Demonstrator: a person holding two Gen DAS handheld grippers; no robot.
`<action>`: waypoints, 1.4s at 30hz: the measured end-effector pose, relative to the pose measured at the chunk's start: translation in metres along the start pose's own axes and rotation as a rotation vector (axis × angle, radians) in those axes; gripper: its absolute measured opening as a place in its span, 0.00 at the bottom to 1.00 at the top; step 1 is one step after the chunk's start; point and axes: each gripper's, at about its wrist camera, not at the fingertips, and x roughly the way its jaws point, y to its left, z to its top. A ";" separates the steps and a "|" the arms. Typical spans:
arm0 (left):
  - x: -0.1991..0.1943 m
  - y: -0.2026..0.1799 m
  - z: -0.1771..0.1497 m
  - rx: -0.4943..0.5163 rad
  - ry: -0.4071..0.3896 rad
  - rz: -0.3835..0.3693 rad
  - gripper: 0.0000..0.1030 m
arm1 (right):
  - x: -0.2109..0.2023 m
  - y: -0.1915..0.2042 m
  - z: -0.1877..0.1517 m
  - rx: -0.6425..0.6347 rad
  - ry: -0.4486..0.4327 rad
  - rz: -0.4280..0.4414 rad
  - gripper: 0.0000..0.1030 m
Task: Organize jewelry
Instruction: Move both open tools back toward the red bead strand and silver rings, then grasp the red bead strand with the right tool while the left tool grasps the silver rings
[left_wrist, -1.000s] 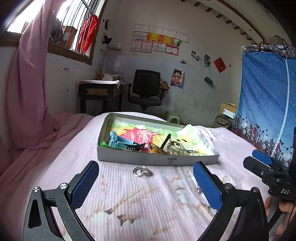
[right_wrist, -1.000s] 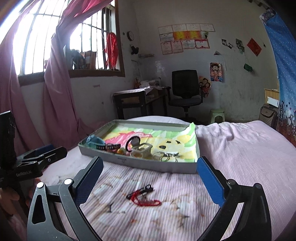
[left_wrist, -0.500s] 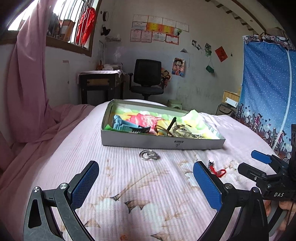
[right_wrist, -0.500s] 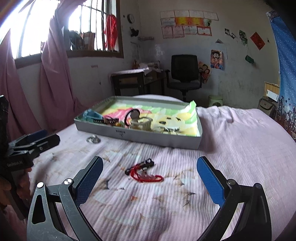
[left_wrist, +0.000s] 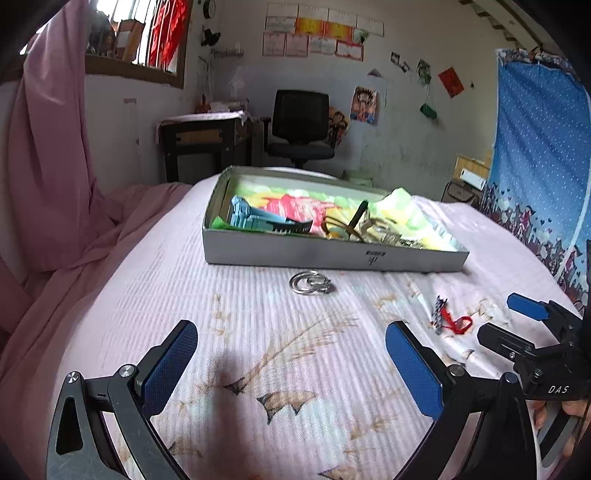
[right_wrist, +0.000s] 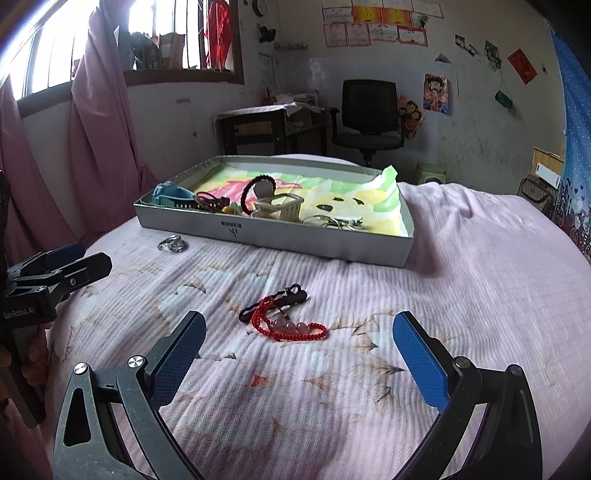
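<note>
A grey tray (left_wrist: 332, 254) (right_wrist: 280, 240) lined with a bright cartoon sheet sits on the pink bed and holds a blue watch (left_wrist: 243, 216) (right_wrist: 170, 194), a black hair band (right_wrist: 258, 188), a small cream basket (right_wrist: 280, 206) and metal rings (right_wrist: 328, 222). A silver ring piece (left_wrist: 309, 283) (right_wrist: 172, 243) lies on the cover just in front of the tray. A red cord bracelet with pink beads (right_wrist: 288, 321) (left_wrist: 450, 320) lies nearer. My left gripper (left_wrist: 291, 369) is open and empty, low over the cover short of the silver piece. My right gripper (right_wrist: 299, 360) is open and empty, just short of the bracelet.
A pink curtain (left_wrist: 48, 177) hangs along the left side of the bed. A desk (left_wrist: 207, 140) and a black office chair (left_wrist: 301, 129) stand beyond the bed by the wall. A blue dotted curtain (left_wrist: 543, 155) hangs at the right. The other gripper shows at each view's edge.
Both grippers have dropped lower toward the cover and come closer to the loose pieces; the tray, silver piece and bracelet look larger. Both stay open and empty.
</note>
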 end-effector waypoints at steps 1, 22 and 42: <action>0.003 0.000 0.001 0.001 0.013 0.004 1.00 | 0.002 0.000 0.000 0.002 0.007 0.000 0.97; 0.055 0.006 0.026 -0.011 0.140 -0.100 0.83 | 0.043 0.000 0.007 0.050 0.158 0.085 0.94; 0.081 0.010 0.033 -0.045 0.182 -0.220 0.27 | 0.057 0.012 0.002 0.063 0.194 0.179 0.38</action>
